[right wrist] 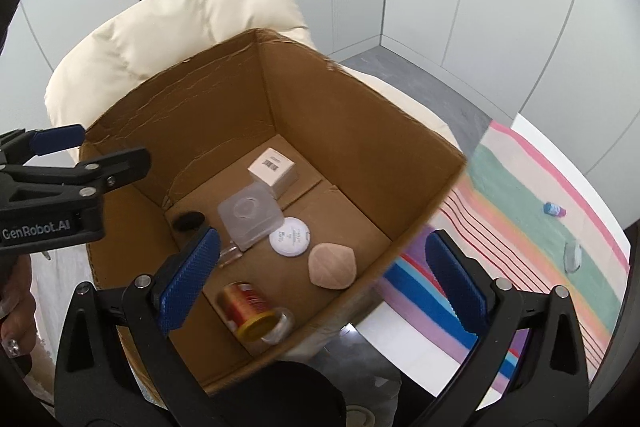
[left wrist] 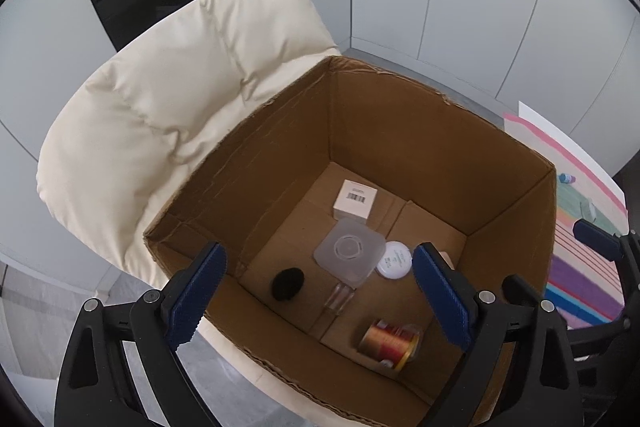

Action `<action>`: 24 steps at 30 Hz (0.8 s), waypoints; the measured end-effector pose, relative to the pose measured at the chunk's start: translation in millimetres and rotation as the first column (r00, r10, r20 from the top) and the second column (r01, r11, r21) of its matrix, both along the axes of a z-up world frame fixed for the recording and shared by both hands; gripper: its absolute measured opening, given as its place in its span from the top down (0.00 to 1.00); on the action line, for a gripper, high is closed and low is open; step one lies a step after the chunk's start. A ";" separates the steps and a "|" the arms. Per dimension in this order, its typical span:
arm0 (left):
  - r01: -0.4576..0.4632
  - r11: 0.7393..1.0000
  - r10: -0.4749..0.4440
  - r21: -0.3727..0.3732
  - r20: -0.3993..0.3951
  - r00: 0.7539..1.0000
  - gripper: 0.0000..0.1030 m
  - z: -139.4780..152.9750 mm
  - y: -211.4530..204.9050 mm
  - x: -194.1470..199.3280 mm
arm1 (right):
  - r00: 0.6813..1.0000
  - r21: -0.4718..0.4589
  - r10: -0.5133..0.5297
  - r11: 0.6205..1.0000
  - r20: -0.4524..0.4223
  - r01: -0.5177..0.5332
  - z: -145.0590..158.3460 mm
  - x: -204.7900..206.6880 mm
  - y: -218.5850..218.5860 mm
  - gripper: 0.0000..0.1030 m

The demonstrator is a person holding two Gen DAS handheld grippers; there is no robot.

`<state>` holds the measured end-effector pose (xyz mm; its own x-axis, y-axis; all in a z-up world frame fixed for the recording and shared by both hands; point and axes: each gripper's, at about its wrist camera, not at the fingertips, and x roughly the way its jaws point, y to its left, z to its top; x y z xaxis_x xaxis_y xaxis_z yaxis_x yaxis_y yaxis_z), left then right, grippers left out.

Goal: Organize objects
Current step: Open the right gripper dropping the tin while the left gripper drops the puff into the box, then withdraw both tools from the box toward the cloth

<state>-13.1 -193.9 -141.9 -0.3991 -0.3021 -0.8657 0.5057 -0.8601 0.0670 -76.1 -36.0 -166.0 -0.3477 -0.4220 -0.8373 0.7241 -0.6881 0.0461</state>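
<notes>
box (right wrist: 192,115) brown | chair (left wrist: 160,99) cream | cloth (right wrist: 540,235) striped pink, green, orange, purple, blue | spool (right wrist: 244,303) gold-red, yellow rim | puff (right wrist: 332,265) peach | carton (left wrist: 356,199) white, barcode | lid (right wrist: 290,237) white | claw pads (left wrist: 200,291) blue

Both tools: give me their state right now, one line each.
Left tool: open, holding nothing, above the cardboard box.
Right tool: open, holding nothing, over the box's near edge.
</notes>
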 end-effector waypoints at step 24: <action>0.315 0.949 -0.315 -0.007 -0.067 0.947 0.08 12.4 155.0 -83.8 | 0.949 -0.010 -0.315 0.949 -0.017 0.315 11.0 -52.0 175.9 0.00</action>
<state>-96.9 -38.8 -129.5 -0.5297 -0.1484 -0.8351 0.2118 -0.9765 0.0392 -128.1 139.9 -155.1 -0.4786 -0.2949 -0.8270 0.4715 -0.8809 0.0413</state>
